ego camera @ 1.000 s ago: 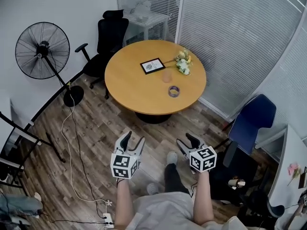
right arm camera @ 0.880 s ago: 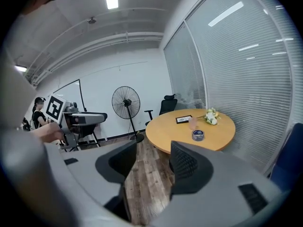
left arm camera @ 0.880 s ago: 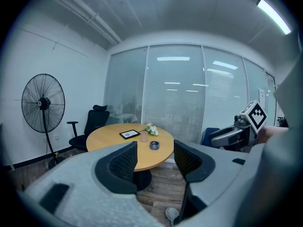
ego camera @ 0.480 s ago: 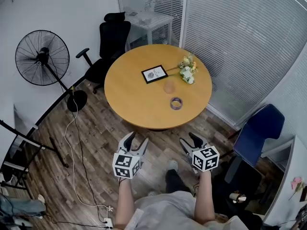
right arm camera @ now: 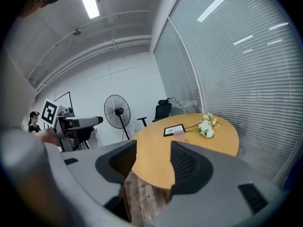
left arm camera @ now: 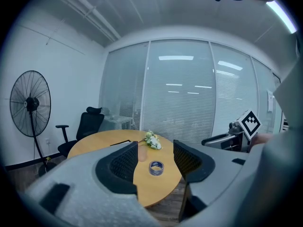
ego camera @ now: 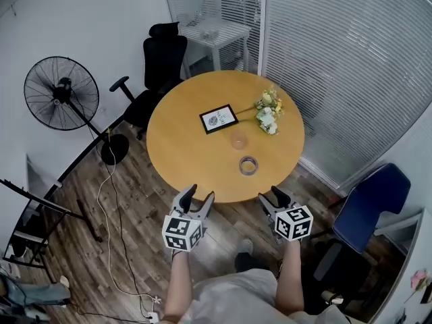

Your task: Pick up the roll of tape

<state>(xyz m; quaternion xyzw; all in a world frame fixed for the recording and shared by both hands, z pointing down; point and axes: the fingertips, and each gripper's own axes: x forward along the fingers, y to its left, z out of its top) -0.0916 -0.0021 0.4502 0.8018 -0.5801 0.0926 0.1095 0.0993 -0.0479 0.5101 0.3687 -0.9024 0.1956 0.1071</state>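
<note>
The roll of tape point(ego camera: 248, 165) is a small clear ring with a blue core, lying flat on the round wooden table point(ego camera: 189, 154) near its front edge. In the left gripper view the roll of tape point(left arm camera: 156, 167) shows between the jaws, still far off. My left gripper point(ego camera: 200, 197) is open and empty, held just short of the table's near rim. My right gripper point(ego camera: 271, 198) is also open and empty, below the tape and off the table edge. The tape is hidden behind a jaw in the right gripper view.
On the table stand a framed picture point(ego camera: 219, 119), a clear cup point(ego camera: 237, 139) and a small flower bunch point(ego camera: 268, 113). A black office chair point(ego camera: 156, 69) and a floor fan point(ego camera: 62, 94) stand at the left, a blue chair point(ego camera: 370, 201) at the right. Cables point(ego camera: 108, 201) lie on the wood floor.
The table and tape have come closer and lower in the head view as the person steps forward. Both grippers now sit at the table's near edge, still open.
</note>
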